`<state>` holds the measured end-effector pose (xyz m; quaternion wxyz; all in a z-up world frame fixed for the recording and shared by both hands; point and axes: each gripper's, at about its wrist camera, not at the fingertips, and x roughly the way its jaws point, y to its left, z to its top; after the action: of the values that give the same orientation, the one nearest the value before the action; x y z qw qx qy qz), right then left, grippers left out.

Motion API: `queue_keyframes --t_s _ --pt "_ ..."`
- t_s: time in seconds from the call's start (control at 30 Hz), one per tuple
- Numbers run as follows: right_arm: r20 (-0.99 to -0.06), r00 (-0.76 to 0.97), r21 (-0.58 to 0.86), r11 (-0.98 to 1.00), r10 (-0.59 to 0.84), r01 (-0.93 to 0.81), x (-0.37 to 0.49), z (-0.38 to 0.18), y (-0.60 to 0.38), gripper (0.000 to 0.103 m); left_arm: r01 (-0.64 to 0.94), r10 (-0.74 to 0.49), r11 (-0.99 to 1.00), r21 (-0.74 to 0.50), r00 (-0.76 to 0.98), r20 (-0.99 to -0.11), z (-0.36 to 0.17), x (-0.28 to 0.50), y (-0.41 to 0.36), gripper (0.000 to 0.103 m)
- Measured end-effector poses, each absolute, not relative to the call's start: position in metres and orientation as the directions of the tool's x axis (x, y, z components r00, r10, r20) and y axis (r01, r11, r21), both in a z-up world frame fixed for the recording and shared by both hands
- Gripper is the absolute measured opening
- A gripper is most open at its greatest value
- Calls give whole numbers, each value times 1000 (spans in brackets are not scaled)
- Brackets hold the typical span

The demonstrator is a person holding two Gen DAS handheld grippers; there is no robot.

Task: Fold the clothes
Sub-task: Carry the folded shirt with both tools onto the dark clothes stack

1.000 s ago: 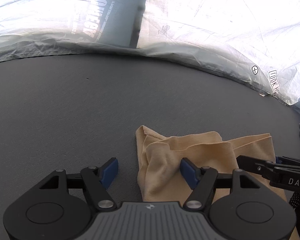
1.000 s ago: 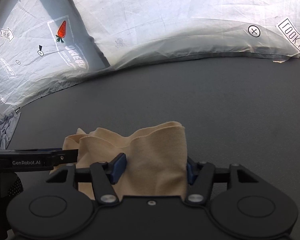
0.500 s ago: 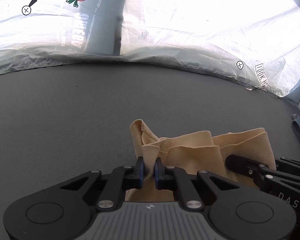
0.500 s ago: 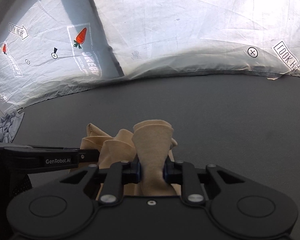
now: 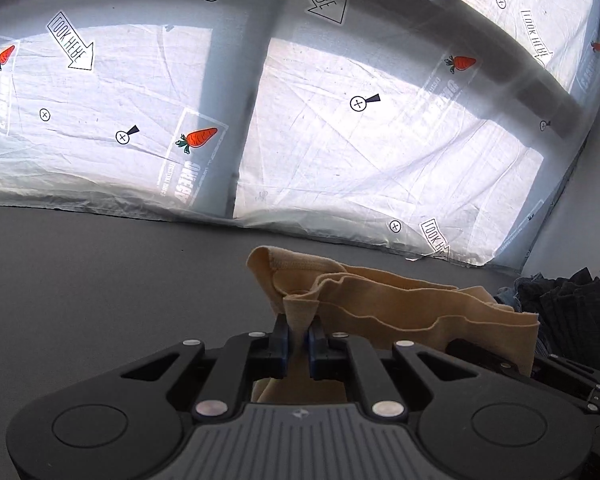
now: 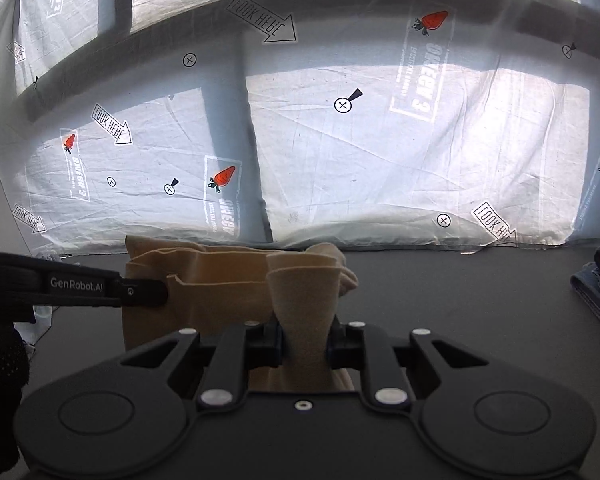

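Note:
A tan cloth garment [image 5: 412, 312] hangs stretched between both grippers above the dark grey table [image 5: 100, 288]. My left gripper [image 5: 298, 340] is shut on a pinched fold at the cloth's left end. In the right wrist view the same tan garment [image 6: 220, 288] bunches up through my right gripper [image 6: 304, 340], which is shut on a thick fold of it. The left gripper's black finger [image 6: 140, 292] reaches in from the left and meets the cloth's far corner. The cloth's lower part is hidden behind the gripper bodies.
A pile of dark and blue denim clothes [image 5: 572, 304] lies at the right side of the table, also seen as folded jeans [image 6: 596, 288]. A white printed sheet [image 5: 340, 140] with carrots and arrows hangs behind the table's far edge.
Both grippers closed on the tan garment lying on the table, then lifted it up; the views tilted upward and now show much more of the backdrop sheet.

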<state>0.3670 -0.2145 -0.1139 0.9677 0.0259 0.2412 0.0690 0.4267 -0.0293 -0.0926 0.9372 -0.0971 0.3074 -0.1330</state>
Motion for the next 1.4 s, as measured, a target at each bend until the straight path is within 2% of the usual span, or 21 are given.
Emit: queue_keyframes --t_s 0.3,0.43,0.57,0.73,0.8,1.03,1.27,1.4 --pt "-401 913 -15 997 -81 81 284 -56 -237 19 400 -528 845 -356 733 -429 -55 385 -55 9" --pt "-376 911 -22 984 -172 176 251 -44 -272 19 506 -626 777 -374 679 -384 -42 368 -96 9" --pt "-337 912 6 968 -235 252 224 -39 -330 19 555 -656 754 -351 665 -357 -27 335 -149 9" --pt "-263 934 42 965 -241 261 199 -35 -436 19 569 -661 749 -339 680 -319 -18 294 -231 9" --pt "-260 939 47 968 -227 247 189 -30 -479 19 569 -669 739 -360 678 -303 -14 284 -272 9" --pt "-212 947 -39 970 -241 239 168 6 -636 20 653 -742 668 -356 624 -247 0 263 -411 9" --pt "-196 940 -120 958 -280 261 205 10 -719 21 715 -774 634 -295 579 -257 -3 281 -509 9" --pt "-198 942 -91 962 -270 256 258 -8 -748 22 709 -766 642 -292 579 -278 -16 320 -540 9"
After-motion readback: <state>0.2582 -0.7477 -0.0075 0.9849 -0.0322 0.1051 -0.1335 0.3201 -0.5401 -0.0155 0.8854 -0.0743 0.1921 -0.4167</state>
